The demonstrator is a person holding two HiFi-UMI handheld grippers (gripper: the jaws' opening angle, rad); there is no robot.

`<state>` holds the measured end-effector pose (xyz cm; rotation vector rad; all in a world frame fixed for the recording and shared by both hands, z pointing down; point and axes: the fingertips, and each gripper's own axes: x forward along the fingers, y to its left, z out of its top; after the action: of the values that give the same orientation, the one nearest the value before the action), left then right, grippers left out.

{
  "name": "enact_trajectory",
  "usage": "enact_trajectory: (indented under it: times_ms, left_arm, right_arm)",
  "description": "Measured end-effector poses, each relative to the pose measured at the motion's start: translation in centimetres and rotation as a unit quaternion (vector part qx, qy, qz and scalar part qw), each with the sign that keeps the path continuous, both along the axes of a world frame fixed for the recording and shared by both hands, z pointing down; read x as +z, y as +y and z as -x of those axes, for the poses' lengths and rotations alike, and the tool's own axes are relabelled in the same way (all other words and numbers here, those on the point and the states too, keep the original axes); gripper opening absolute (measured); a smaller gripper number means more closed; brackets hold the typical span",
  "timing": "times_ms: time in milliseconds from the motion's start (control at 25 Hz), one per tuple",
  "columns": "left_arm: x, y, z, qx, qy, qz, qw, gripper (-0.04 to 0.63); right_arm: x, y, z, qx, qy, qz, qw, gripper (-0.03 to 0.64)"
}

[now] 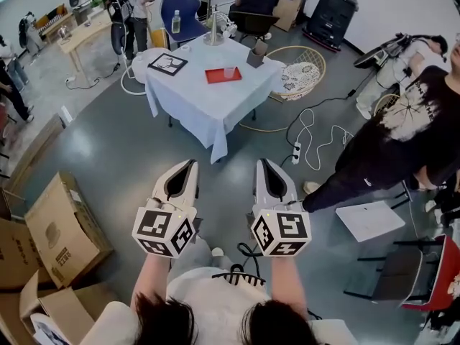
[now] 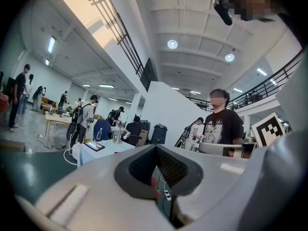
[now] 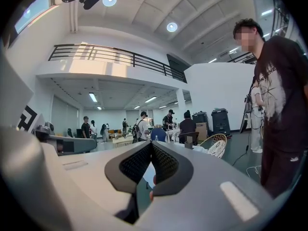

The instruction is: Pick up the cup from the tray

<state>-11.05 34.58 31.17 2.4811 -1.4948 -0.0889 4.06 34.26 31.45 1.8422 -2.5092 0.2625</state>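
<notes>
Your left claw (image 1: 191,165) and right claw (image 1: 260,164) are pale grey-white shells, each tapering to a narrow tip. Black ribbed pads (image 3: 166,163) line their inner faces. Behind each claw sits a white cube printed with black square markers, the left cube (image 1: 164,230) and the right cube (image 1: 280,231). You wear a white top (image 1: 208,293) with a dark striped mark on it.

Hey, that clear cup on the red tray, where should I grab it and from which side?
Take the cup by its side wall, coming in level from the near side. It looks upright and alone on the red tray, with bare cloth in front. The right tongs are shut, so open them first.
</notes>
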Motion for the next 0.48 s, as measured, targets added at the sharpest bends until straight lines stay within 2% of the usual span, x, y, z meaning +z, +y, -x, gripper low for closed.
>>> enact_trajectory:
  times_ms: [240, 480]
  left_arm:
    - [1.1, -3.7, -0.1, 0.007, -0.006, 0.013, 0.9999, 0.000]
    - [2.0, -10.7, 0.3, 0.007, 0.000, 0.013, 0.9999, 0.000]
  right_arm:
    - [1.1, -3.3, 0.2, -0.003, 0.020, 0.009, 1.000, 0.028]
    - [1.8, -9.6, 0.3, 0.006, 0.036, 0.010, 0.999, 0.028]
